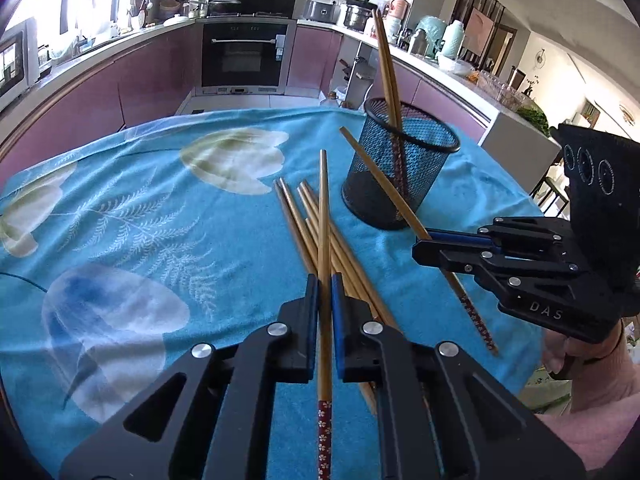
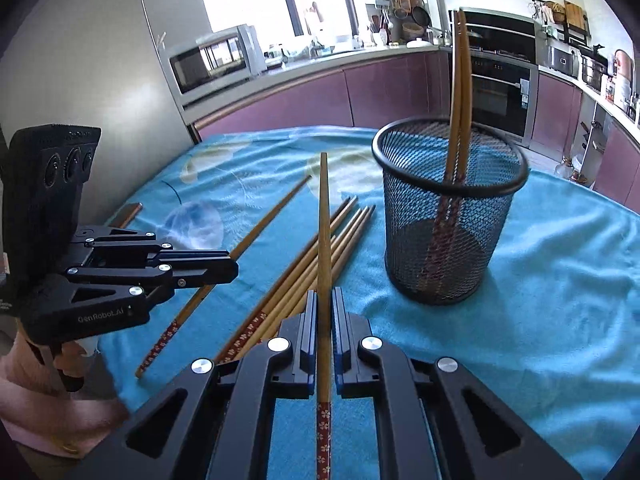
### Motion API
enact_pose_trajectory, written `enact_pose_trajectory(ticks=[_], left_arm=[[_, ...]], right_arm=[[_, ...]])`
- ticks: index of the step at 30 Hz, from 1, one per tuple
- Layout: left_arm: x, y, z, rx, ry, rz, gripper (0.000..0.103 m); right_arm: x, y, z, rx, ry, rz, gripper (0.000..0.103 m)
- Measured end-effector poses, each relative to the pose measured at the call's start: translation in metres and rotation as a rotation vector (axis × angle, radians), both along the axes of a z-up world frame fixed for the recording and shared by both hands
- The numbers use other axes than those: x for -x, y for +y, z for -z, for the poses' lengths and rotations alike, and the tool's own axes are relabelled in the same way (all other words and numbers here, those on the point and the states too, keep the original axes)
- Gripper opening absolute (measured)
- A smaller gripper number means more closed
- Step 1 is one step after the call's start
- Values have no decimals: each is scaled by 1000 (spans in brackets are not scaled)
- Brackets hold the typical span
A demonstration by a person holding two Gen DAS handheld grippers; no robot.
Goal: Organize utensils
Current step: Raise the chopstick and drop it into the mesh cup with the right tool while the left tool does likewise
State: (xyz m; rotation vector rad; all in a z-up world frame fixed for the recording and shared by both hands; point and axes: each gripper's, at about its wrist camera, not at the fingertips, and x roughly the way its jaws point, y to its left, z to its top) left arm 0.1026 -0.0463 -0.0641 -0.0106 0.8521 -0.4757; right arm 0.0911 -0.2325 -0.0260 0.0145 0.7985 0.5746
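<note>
Your left gripper (image 1: 325, 280) has its jaws drawn in tight on a single chopstick (image 1: 324, 216), which runs straight out ahead between the blue pads, its bare wooden tip forward and its red flowered end trailing back under the linkage. Your right gripper (image 2: 325, 294) is the same story: jaws pinched onto its own chopstick (image 2: 324, 216), tip ahead, red patterned end behind.

Just below and ahead of your left jaws the loose chopsticks (image 1: 304, 212) lie fanned on the blue floral cloth (image 1: 140, 200) (four or five, overlapping, so the count is uncertain). From the right wrist they sit just left of the jaws, patterned ends near you.

The black mesh holder (image 1: 396, 176) stands upright ahead and to the right of your left jaws; from your right jaws it is ahead and to the right as well. Two chopsticks (image 2: 460, 92) stand in it already, leaning together against the rim, tips up.

In the left view your right gripper reaches in from the right side, its chopstick slanting across the front of the holder; whether that stick touches the mesh cannot be told
</note>
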Motion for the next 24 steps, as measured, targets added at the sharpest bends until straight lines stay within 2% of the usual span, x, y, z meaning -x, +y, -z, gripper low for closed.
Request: enact_pose_trajectory(ticks=[14,24], left_arm=[[18,4,-79,133,-156,39,7],[-3,-7,-121,215,-223,42,7]], right_arm=[[5,-39,-47,-100,-128,61,6],[-7,-59,-88,-128,-244,120,6]])
